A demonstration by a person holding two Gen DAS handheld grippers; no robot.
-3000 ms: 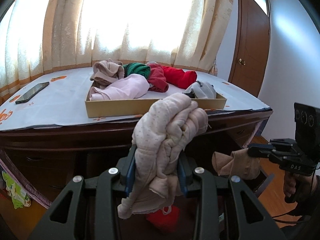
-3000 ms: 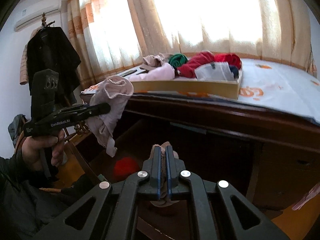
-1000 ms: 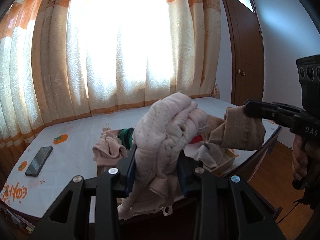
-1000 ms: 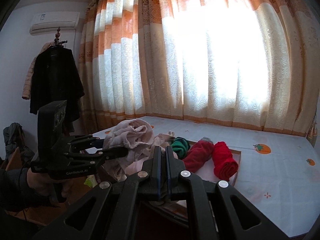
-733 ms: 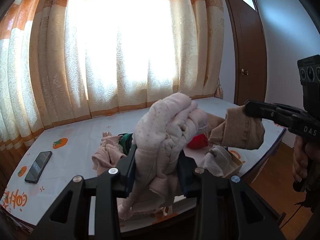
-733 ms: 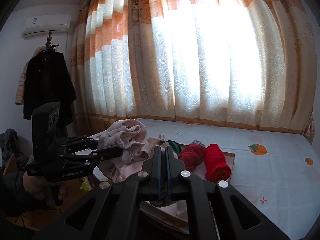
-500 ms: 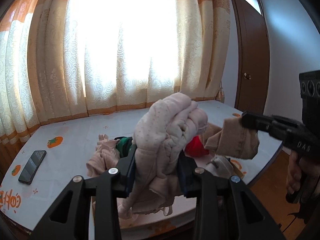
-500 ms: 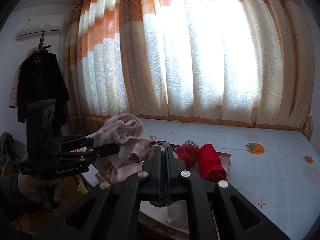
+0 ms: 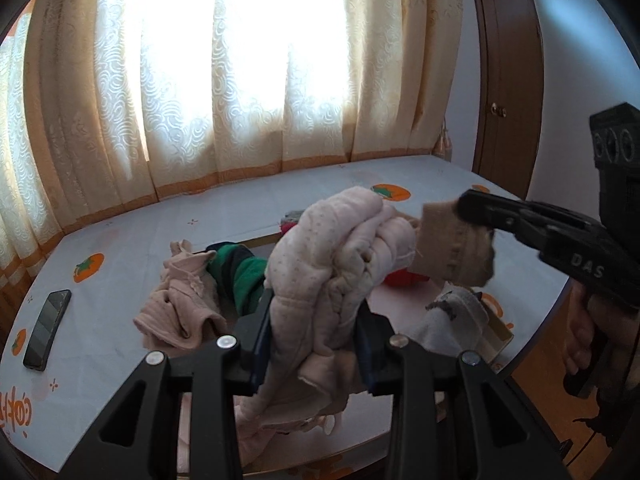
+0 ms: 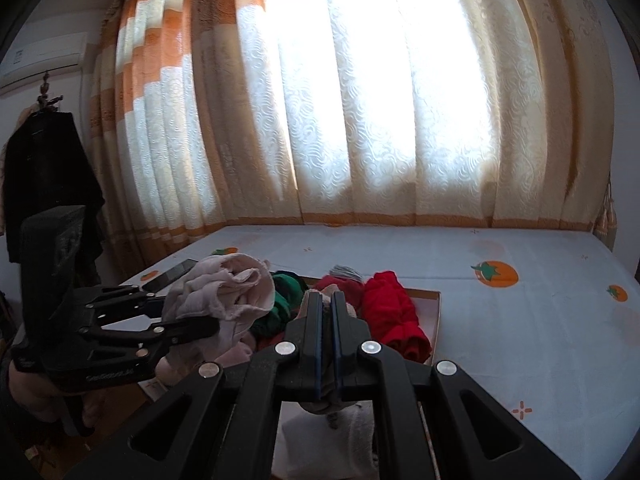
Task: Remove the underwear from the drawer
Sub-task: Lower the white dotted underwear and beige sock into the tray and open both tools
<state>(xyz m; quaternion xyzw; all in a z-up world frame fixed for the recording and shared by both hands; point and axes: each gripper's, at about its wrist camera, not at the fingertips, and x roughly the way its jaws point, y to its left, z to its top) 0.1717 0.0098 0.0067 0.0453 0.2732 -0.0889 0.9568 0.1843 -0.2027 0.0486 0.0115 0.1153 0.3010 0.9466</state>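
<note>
My left gripper (image 9: 316,316) is shut on a bundle of pale pink dotted underwear (image 9: 328,264), held above the shallow cardboard box (image 9: 498,330) on the table. The right wrist view shows the same bundle (image 10: 228,292) in the left gripper (image 10: 192,320) at the left. My right gripper (image 10: 327,300) is shut on a thin beige garment, and a little of it (image 10: 324,402) hangs below the fingers. In the left wrist view that beige garment (image 9: 452,252) hangs from the right gripper (image 9: 476,210), close to the pink bundle's right side.
The box holds a pinkish garment (image 9: 180,304), a green roll (image 9: 240,276), red rolls (image 10: 392,312) and a grey-white piece (image 9: 452,316). A phone (image 9: 46,330) lies at the table's left. The white cloth (image 10: 520,320) has orange prints. Curtains hang behind, a door (image 9: 504,112) stands at the right.
Both grippers have moved forward over the table with their garments still held. The box of clothes now lies closer and lower in both views.
</note>
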